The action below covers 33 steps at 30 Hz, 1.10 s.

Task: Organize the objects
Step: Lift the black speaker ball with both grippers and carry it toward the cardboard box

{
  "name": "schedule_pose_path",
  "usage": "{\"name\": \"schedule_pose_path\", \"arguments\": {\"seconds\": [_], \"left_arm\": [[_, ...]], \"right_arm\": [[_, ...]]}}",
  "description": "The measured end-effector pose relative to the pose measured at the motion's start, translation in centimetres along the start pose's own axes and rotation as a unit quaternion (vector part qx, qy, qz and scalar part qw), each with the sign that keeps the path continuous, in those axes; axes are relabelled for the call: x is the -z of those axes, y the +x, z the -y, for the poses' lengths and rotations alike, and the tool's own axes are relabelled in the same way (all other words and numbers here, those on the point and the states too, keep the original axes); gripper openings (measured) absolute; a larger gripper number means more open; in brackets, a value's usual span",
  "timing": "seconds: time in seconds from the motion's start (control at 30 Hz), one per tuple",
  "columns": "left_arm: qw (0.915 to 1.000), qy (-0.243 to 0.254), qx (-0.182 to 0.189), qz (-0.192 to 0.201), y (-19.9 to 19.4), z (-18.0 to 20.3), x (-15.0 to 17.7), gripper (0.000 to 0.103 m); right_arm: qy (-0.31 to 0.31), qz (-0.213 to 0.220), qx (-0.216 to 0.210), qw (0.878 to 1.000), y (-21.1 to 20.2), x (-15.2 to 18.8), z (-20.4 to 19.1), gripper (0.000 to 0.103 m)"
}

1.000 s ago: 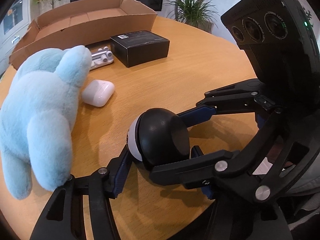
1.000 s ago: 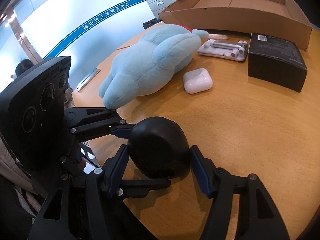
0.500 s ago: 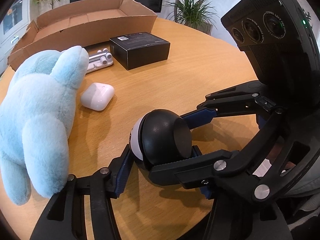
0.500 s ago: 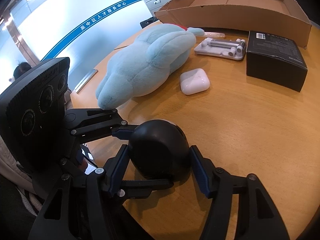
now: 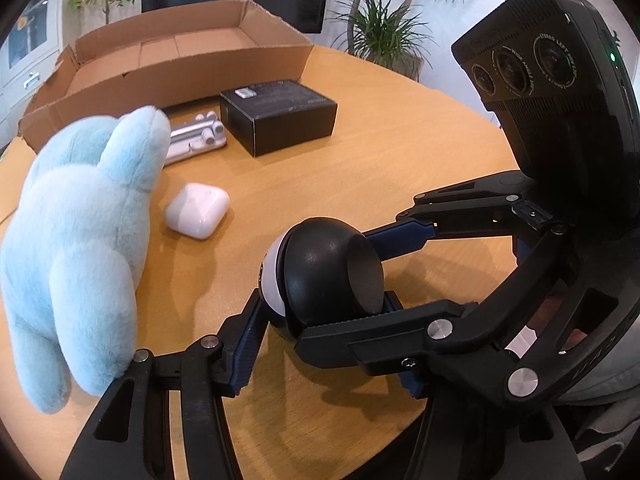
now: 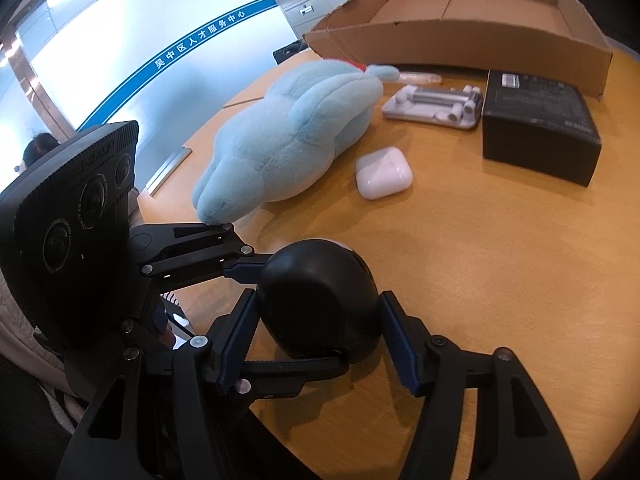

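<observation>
A black-and-white round device (image 5: 324,272) (image 6: 320,300) is gripped between both grippers just above the wooden table's near edge. My left gripper (image 5: 320,320) and my right gripper (image 6: 316,332) are each shut on it from crossing directions. A light blue plush toy (image 5: 76,240) (image 6: 288,148) lies to the left. A white earbud case (image 5: 198,210) (image 6: 384,172), a black box (image 5: 280,116) (image 6: 540,128) and a white holder with small cylinders (image 5: 196,138) (image 6: 436,106) lie beyond. An open cardboard box (image 5: 172,60) (image 6: 460,28) stands at the far side.
The round wooden table (image 5: 400,168) (image 6: 520,280) curves off close to the grippers. Potted plants (image 5: 380,24) and a dark screen stand behind the cardboard box. A glass wall with a blue stripe (image 6: 180,48) and cabinets lie beyond the table in the right wrist view.
The round device has risen and tilted slightly in both grippers. The plush toy has slid further left in the left wrist view as the grippers moved.
</observation>
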<state>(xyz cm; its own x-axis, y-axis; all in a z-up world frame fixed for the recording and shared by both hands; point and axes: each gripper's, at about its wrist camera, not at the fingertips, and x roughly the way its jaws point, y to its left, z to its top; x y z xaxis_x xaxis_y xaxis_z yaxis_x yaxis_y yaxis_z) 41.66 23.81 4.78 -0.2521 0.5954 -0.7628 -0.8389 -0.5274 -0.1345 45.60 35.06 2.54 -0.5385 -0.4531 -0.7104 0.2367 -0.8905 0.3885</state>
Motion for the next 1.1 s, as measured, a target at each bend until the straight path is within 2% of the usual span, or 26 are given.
{"name": "schedule_pose_path", "arguments": {"seconds": [0.4,1.1], "left_arm": [[0.9995,0.027,-0.006,0.017,-3.0,0.6,-4.3,0.056],[0.9996,0.021,-0.019,0.007,-4.3,-4.2,-12.1,0.056]], "right_arm": [[0.001,0.028,0.020,0.999,-4.0,-2.8,-1.2,0.059],[0.004,0.030,0.024,0.999,-4.4,-11.2,0.1,0.059]]}}
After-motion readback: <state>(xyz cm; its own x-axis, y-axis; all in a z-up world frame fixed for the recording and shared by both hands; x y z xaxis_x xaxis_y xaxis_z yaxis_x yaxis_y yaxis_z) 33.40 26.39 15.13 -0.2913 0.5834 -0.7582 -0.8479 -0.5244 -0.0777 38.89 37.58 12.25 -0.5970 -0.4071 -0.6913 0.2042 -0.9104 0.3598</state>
